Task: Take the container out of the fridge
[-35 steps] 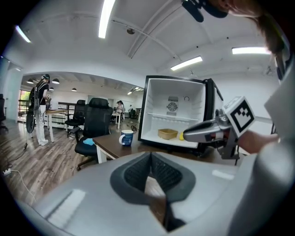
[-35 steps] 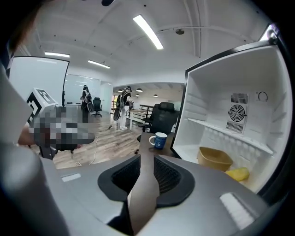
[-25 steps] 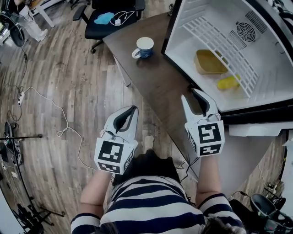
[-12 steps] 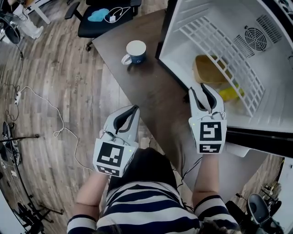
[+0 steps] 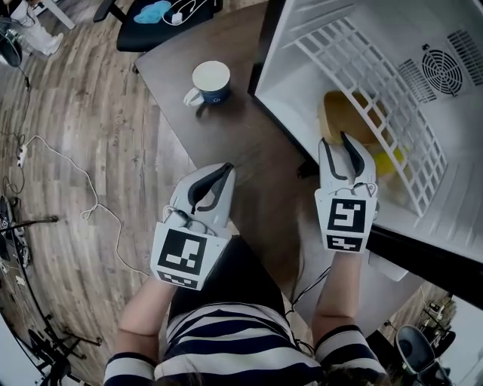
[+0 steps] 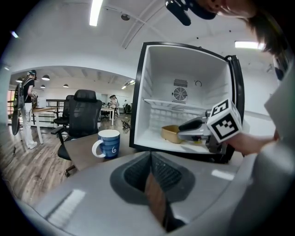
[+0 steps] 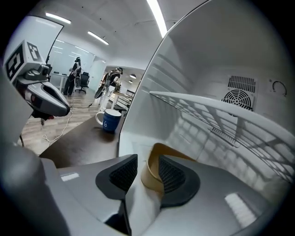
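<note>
A tan open container (image 5: 341, 111) sits on the floor of the open white fridge (image 5: 296, 84), under its wire shelf (image 5: 377, 71). My right gripper (image 5: 337, 141) reaches into the fridge. Its jaws are opening, and in the right gripper view the container's near wall (image 7: 152, 180) stands between the two pads, with no pad pressing on it. My left gripper (image 5: 224, 170) hovers over the brown table (image 5: 249, 147) outside the fridge, its jaws shut and holding nothing. The left gripper view shows the container (image 6: 171, 133) just beyond the right gripper (image 6: 180, 131).
A blue mug (image 5: 210, 81) stands on the table left of the fridge. A yellow item (image 5: 389, 160) lies beside the container, to its right. A black office chair (image 5: 151, 15) and a white cable (image 5: 83, 200) are on the wooden floor.
My right gripper has moved forward from the fridge's front edge into the fridge, up to the container. The left gripper has stayed almost in place.
</note>
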The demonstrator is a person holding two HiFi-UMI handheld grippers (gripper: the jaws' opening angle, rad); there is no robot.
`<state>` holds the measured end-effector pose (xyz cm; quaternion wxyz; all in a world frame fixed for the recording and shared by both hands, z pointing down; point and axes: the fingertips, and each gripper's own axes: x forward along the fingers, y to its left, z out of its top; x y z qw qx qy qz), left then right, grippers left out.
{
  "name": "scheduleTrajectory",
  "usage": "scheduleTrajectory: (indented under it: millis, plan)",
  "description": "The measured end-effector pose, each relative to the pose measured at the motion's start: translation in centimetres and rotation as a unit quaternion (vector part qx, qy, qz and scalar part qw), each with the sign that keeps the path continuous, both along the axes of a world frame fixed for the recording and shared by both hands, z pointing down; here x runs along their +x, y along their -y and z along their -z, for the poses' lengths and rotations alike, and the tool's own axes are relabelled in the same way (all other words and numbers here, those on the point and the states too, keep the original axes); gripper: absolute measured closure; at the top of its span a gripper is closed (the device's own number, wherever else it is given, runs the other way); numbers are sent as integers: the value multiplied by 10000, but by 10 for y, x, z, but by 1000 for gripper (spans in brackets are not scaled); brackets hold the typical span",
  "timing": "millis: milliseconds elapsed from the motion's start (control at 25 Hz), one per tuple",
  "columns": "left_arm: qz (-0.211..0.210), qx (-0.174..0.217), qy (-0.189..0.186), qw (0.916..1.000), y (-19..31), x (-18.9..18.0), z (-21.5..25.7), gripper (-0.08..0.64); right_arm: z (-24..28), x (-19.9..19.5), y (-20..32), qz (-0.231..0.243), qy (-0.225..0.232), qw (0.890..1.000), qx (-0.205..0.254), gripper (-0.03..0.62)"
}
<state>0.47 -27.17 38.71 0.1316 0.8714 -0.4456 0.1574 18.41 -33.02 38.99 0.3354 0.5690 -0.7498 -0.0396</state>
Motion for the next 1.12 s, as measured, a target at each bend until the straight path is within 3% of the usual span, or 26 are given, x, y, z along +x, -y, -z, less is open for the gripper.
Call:
scheduleTrajectory:
  millis: [400, 560, 880, 1120]
  plan:
    - [43, -270, -128, 9995, 7, 14, -19, 560, -28, 7, 9, 388, -924, 9948, -175, 443]
    - [10, -177, -27, 9998, 11, 14, -24, 560, -31, 5, 13, 552, -1195, 9910, -223, 454]
    - [99, -408, -101, 9991, 12, 16, -32, 560, -32, 1, 12, 815, -1236, 9884, -340, 506]
    - [115, -372, -63, 9992, 15, 15, -33, 560, -34, -3, 11, 1015, -1349, 9849, -394, 541]
